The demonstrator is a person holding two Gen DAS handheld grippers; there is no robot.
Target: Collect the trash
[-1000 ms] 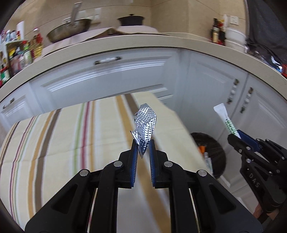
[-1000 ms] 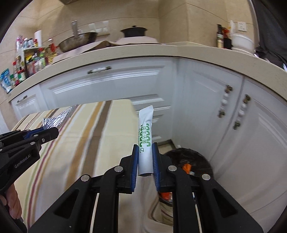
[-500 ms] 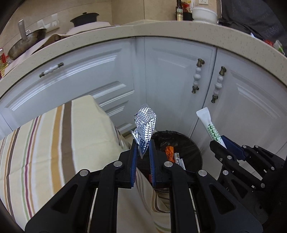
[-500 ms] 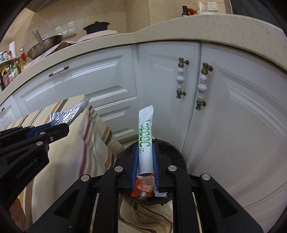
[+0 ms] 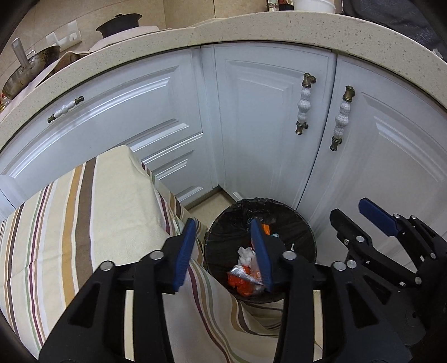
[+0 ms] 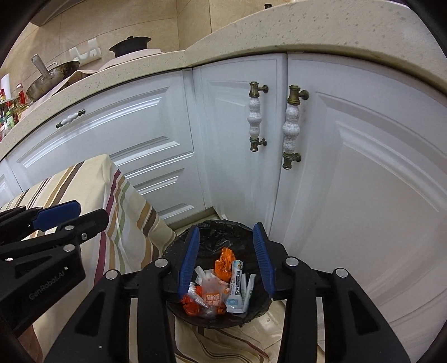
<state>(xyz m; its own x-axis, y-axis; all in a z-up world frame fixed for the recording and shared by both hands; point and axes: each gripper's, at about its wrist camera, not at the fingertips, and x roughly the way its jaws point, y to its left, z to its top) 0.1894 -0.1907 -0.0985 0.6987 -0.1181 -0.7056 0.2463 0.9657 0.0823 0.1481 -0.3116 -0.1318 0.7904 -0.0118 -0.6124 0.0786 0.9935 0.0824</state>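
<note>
A round bin point(image 5: 304, 223) point(image 6: 215, 226) lined with a black bag stands on the floor below both grippers. Inside it lie several wrappers: orange packets point(image 6: 223, 264), a crinkled silver foil wrapper point(image 5: 243, 272) and a white sachet with green print point(image 6: 237, 282). My left gripper point(image 5: 223, 227) hangs over the bin's left rim, its jaws opening with nothing between them. My right gripper point(image 6: 226, 233) is directly above the bin, jaws also opening and empty. Each gripper shows from the side in the other's view: right gripper point(image 5: 354, 212), left gripper point(image 6: 83, 213).
A table under a striped cloth point(image 5: 83, 212) point(image 6: 83, 181) stands left of the bin, its cloth hanging beside the rim. White cabinet doors point(image 5: 265, 125) with ceramic handles point(image 6: 290, 127) rise close behind the bin. A counter point(image 5: 251, 28) carries a wok point(image 5: 28, 69) and a pot point(image 5: 120, 23).
Both grippers swung right from the table to above the bin and dipped. The left one let go of the foil wrapper, the right one let go of the white sachet; both now lie in the bin.
</note>
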